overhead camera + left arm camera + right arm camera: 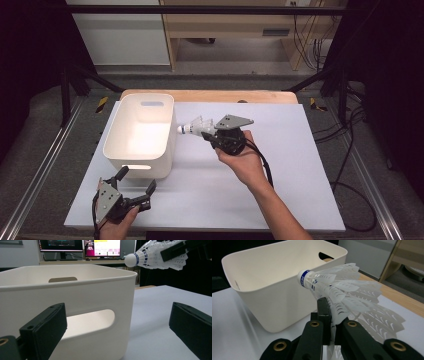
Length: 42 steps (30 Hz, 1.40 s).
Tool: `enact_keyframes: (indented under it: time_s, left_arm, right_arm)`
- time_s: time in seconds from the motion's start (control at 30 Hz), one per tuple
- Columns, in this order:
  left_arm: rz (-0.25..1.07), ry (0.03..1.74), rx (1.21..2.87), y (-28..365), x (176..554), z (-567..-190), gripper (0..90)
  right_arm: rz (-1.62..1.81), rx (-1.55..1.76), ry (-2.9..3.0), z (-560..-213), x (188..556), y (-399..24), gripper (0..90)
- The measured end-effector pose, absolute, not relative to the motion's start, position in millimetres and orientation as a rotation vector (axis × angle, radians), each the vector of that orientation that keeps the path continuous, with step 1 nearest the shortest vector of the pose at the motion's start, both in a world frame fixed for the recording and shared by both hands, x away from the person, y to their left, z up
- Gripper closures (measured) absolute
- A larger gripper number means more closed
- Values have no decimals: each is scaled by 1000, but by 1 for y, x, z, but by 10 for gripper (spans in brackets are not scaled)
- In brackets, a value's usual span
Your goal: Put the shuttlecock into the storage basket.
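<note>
A white plastic shuttlecock (194, 127) (329, 287) (150, 256) with a blue band near its cork hangs in the air just right of the white bin (140, 134) (274, 277) (75, 290), cork pointing toward the bin's rim. My right gripper (209, 132) (329, 310) is shut on the shuttlecock's skirt, held by a hand above the white table sheet. My left gripper (136, 181) (120, 327) rests low at the table's near left corner, jaws wide apart and bare, facing the bin's near wall with its handle slot (90, 322).
The white sheet (280, 175) covers a wooden table (210, 96). Metal frame rails (40, 170) run along both sides, and cables (350, 165) lie on the floor at the right. Monitors (82, 246) stand beyond the bin in the left gripper view.
</note>
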<state>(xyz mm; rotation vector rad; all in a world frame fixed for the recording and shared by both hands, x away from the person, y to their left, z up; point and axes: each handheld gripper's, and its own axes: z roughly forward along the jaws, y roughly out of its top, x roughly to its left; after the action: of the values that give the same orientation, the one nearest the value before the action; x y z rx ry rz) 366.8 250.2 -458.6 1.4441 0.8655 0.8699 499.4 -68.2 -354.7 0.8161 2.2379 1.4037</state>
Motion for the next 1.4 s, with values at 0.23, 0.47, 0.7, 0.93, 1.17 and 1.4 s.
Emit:
enact_keyframes:
  time_s: [0.23, 0.47, 0.7, 0.93, 1.17, 1.4]
  left_arm:
    - [872, 870, 1436, 251, 367, -458, 16]
    - [873, 871, 1436, 251, 367, -458, 16]
    - [871, 872, 1436, 251, 367, -459, 16]
    - [872, 873, 1435, 251, 367, -458, 16]
    - [871, 873, 1435, 251, 367, -458, 16]
    - [873, 873, 1435, 252, 367, -458, 15]
  right_arm:
    - [1417, 781, 2257, -340, 507, -53, 895]
    - [1427, 769, 2284, -335, 518, -37, 895]
    - [1433, 756, 2299, -332, 529, -20, 895]
    - [1421, 731, 2317, -328, 537, -5, 895]
    - [1406, 706, 2336, -325, 543, 8, 895]
    - [1393, 679, 2356, -325, 546, 19, 895]
